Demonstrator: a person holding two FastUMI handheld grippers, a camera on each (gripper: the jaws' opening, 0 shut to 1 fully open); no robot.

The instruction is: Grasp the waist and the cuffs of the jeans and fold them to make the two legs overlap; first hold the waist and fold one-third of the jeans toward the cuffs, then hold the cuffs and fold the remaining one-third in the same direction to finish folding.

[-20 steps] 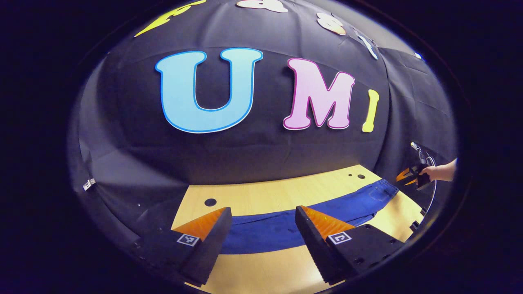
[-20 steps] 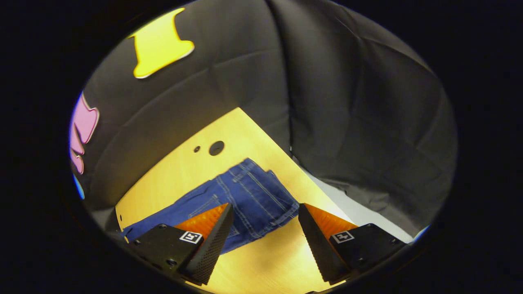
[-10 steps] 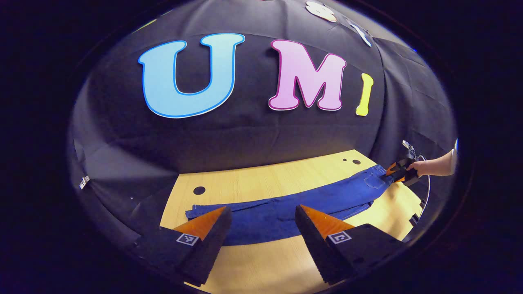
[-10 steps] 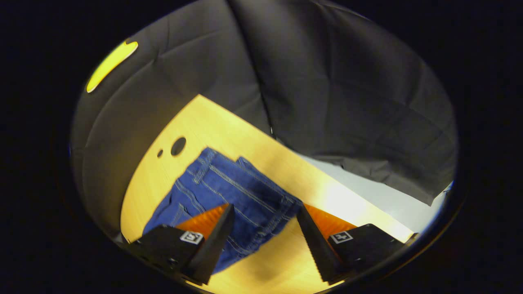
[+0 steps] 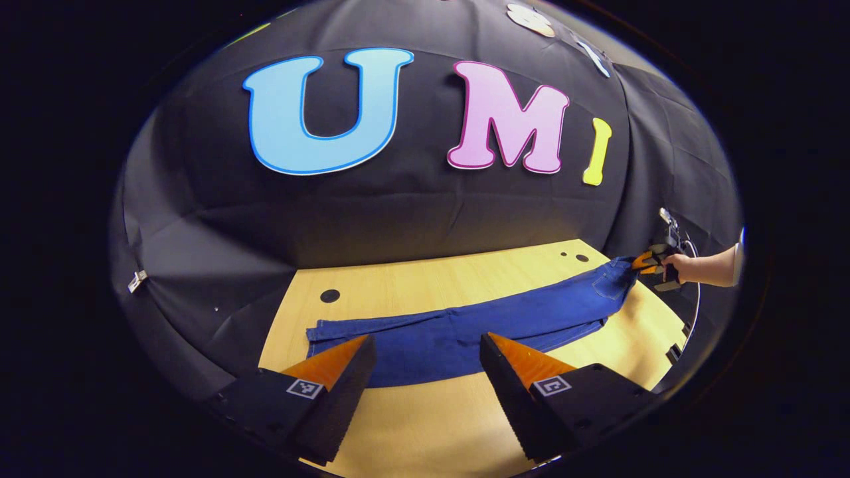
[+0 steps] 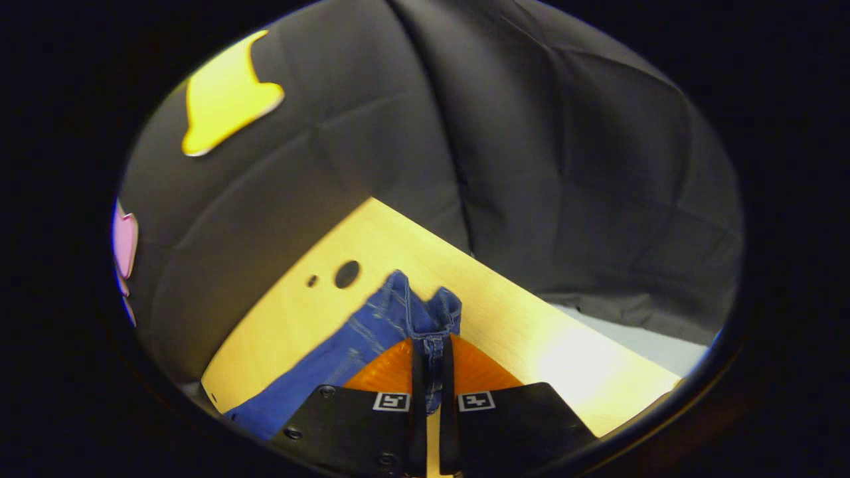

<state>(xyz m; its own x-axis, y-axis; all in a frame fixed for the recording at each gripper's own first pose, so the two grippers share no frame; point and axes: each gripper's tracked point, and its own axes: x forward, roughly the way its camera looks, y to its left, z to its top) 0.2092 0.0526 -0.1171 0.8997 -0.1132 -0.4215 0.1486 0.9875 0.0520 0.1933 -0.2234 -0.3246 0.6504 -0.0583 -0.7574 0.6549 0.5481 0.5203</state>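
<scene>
Blue jeans (image 5: 465,328) lie stretched across the wooden table (image 5: 425,425), cuffs at the left, waist at the far right. My left gripper (image 5: 425,355) hovers open above the table's near side, over the legs' middle, with nothing between its fingers. In the right gripper view my right gripper (image 6: 428,352) is shut on the waistband of the jeans (image 6: 398,312), denim bunched up between its fingers. In the left gripper view that right gripper (image 5: 649,263), held by a hand (image 5: 684,269), sits at the waist end.
Black cloth walls close in the table at the back and right. Round holes (image 5: 330,296) (image 6: 346,273) mark the tabletop near its far edge. A pale floor strip (image 6: 637,342) shows past the table's right edge.
My right gripper went from open over the waist to shut on the waistband, which is now bunched up. The left gripper view tilted down a little, showing more of the jeans.
</scene>
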